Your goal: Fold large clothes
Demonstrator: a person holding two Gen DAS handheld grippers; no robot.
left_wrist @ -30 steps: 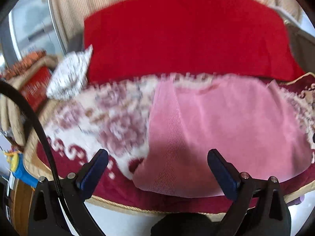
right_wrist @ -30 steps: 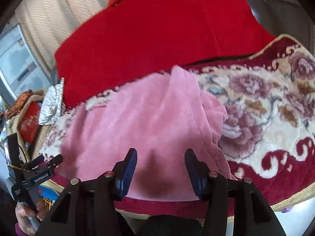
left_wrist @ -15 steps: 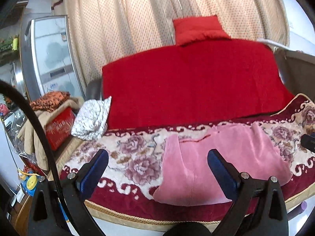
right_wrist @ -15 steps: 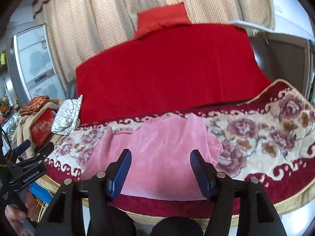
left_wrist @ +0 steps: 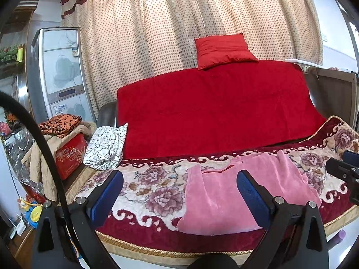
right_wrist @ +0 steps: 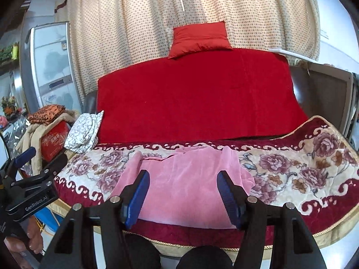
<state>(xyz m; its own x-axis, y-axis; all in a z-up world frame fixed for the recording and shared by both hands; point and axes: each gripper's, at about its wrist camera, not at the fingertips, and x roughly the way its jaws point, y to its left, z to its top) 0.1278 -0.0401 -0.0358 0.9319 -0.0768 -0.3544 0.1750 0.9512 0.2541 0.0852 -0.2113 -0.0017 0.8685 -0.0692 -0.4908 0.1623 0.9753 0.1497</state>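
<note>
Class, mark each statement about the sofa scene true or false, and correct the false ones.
1. The pink garment lies on the flowered blanket. True.
2. The right hand-held gripper is clamped on the pink garment. False: its jaws stand apart with nothing between them, held clear of the cloth.
3. A red cushion sits on top of the sofa back. True.
4. The left hand-held gripper holds a blue towel. False: it is open and empty.
5. A black-and-white patterned cloth lies at the left end of the sofa. True.
6. The sofa back is covered in green cloth. False: the cover is red.
</note>
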